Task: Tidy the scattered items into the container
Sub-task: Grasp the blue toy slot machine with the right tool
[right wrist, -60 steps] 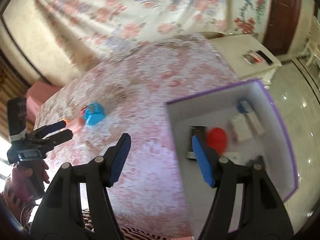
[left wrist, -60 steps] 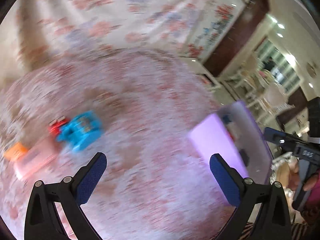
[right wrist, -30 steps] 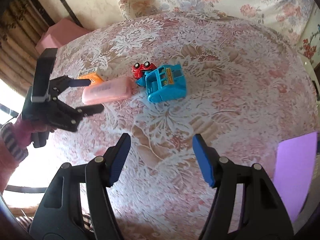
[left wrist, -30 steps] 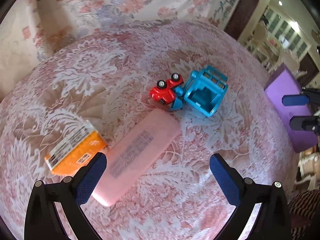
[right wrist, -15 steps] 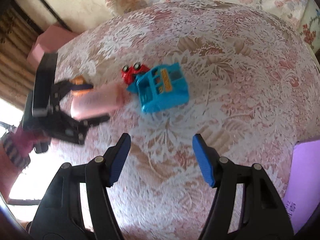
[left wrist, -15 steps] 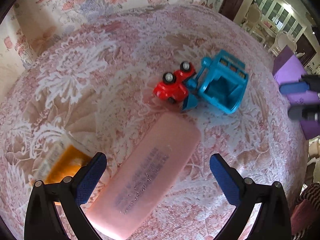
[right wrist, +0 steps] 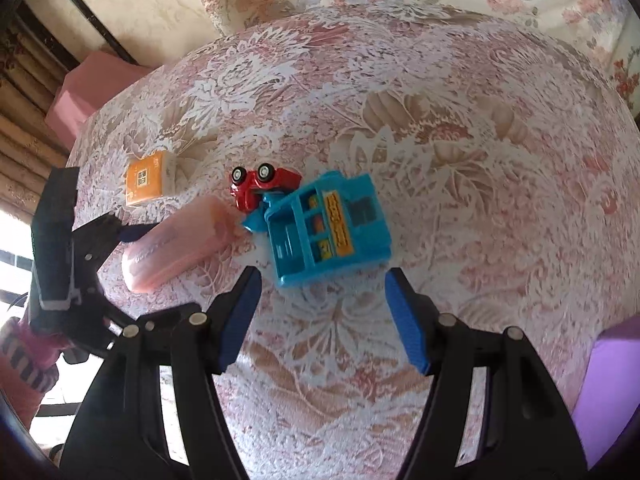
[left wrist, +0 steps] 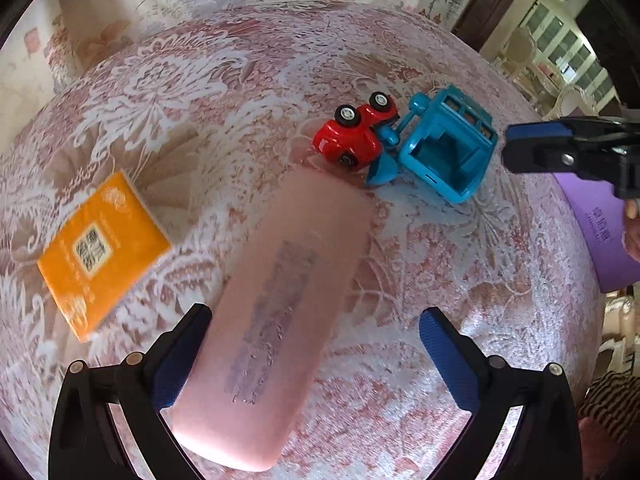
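Observation:
On the pink lace tablecloth a pink case (left wrist: 280, 312) lies lengthwise between the fingers of my left gripper (left wrist: 316, 354). That gripper is open, and its left pad is close beside the case. An orange packet (left wrist: 100, 252) lies to the left of the case. Beyond it a red toy car (left wrist: 356, 136) rests tipped against a blue toy (left wrist: 448, 152). My right gripper (right wrist: 322, 316) is open and hovers just short of the blue toy (right wrist: 328, 228), with nothing between its pads. The purple container (right wrist: 608, 392) sits at the lower right.
The round table's cloth (right wrist: 480, 160) drops off on all sides. A pink stool (right wrist: 88, 92) stands past the far left edge. In the left wrist view my right gripper (left wrist: 520, 145) reaches in beside the blue toy. The purple container (left wrist: 596, 236) is below it, and a striped sleeve (left wrist: 612, 396) lower right.
Both grippers have sunk toward the table. The left one now straddles the pink case's near end. The right one has come closer to the blue toy.

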Demonstrator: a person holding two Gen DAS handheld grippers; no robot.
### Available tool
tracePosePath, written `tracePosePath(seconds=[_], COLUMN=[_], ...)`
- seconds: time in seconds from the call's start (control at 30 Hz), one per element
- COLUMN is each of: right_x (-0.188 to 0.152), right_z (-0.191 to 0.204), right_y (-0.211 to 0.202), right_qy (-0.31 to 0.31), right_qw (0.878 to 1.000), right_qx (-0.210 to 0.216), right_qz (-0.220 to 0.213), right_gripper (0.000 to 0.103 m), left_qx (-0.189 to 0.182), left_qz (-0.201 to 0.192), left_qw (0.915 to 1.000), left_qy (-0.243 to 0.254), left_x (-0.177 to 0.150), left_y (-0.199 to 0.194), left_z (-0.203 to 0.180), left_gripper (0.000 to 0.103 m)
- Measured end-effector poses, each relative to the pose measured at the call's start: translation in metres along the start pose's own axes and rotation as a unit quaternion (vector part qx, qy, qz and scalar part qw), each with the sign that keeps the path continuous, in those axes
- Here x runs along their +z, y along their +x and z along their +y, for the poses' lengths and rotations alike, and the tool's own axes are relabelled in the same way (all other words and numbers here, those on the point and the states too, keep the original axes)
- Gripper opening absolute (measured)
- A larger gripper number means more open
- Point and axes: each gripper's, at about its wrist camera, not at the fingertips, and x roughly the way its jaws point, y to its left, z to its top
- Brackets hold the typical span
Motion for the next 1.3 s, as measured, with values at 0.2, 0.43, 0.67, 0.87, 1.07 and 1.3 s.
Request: tracePosePath(seconds=[0.2, 0.43, 0.67, 0.87, 1.07, 1.3], right_x=[0.011, 0.019, 0.027, 0.041, 0.045, 0.051], right_z=[0.004, 0.009, 0.022, 0.012, 0.013, 0.018], right_y=[0.020, 0.033, 0.047, 0.034, 0.039, 0.051], right_qy=[-0.037, -0.091, -0.190, -0.185, -0.216, -0.240], right_qw=[0.999, 0.995, 0.980, 0.982, 0.974, 0.967], right_qx=[-0.003, -0.028, -0.038, -0.012, -0.018, -0.013], right_qz=[0.014, 0.020, 0.038, 0.038, 0.065, 0.088], right_gripper=[0.080, 0.083, 0.083, 0.083, 0.083, 0.057], left_qx=[-0.010, -0.023, -0.033, -0.037, -0.036, -0.041], left_qz=[-0.001, -0.003, -0.005, 0.000, -0.008, -0.018], left_qw=[0.9995, 0.9985, 0.9975, 0.9974, 0.9954, 0.9889], left_qy=[-0.031, -0.050, -0.063, -0.062, -0.089, -0.142], left_x=[-0.021, -0.039, -0.043, -0.026, -0.015, 0.010], left_y=[-0.005, -0.010, -0.010, -0.013, -0.017, -0.018], left_z=[-0.014, -0.025, -0.024, -0.003, 0.013, 0.030], left_gripper=[0.103, 0.103, 0.103, 0.103, 0.103, 0.103])
